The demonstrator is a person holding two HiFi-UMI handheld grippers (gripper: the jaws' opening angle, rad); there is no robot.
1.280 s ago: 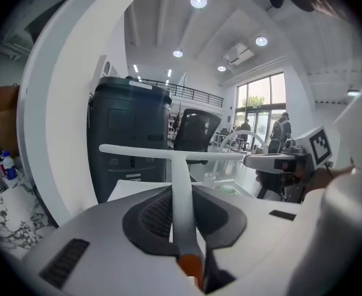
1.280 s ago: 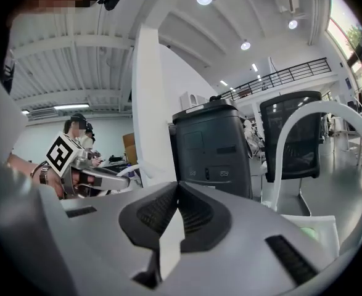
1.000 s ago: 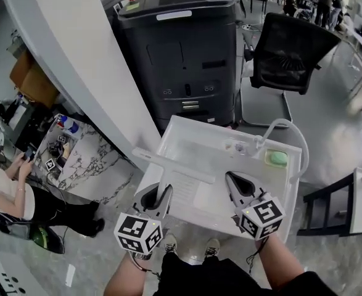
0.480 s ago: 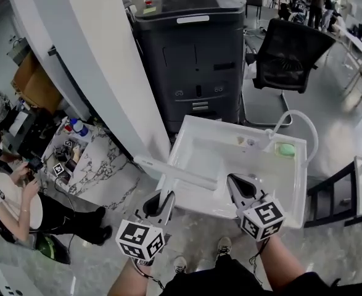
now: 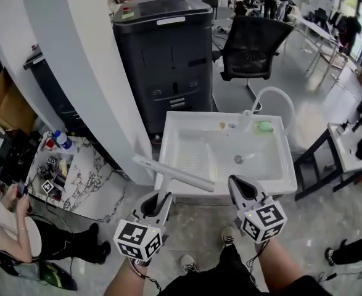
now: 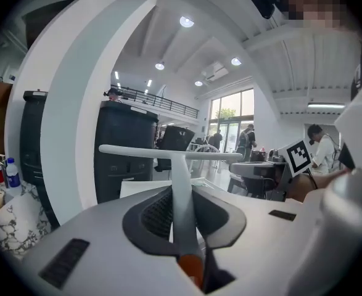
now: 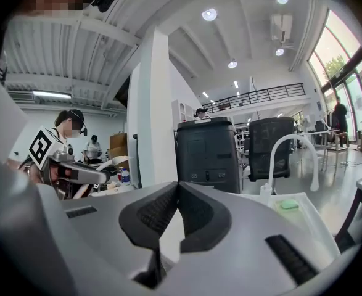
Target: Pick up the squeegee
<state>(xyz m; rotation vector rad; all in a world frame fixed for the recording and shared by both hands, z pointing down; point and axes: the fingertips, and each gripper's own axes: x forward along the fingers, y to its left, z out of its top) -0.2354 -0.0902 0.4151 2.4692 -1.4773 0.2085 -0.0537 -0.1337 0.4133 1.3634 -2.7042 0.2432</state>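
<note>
The squeegee (image 5: 174,173) is white and T-shaped, its long blade lying across just in front of the sink's near rim. Its handle runs back between the jaws of my left gripper (image 5: 160,200), which is shut on it. In the left gripper view the squeegee (image 6: 179,184) stands up from between the dark pads, blade level at the top. My right gripper (image 5: 241,187) hangs beside it to the right, over the floor before the sink. Its jaws meet at the tips with nothing between them, as the right gripper view shows (image 7: 178,189).
A white sink (image 5: 227,117) with a curved hose tap (image 5: 273,97) and a green sponge (image 5: 266,127) stands ahead. Behind it are a black cabinet (image 5: 162,54) and an office chair (image 5: 255,45). A white pillar (image 5: 88,73) rises at left, a person (image 5: 8,233) beside a marble table (image 5: 76,171).
Both grippers have drawn back from above the sink to in front of its near rim, the left one carrying the squeegee. The sink now lies farther ahead.
</note>
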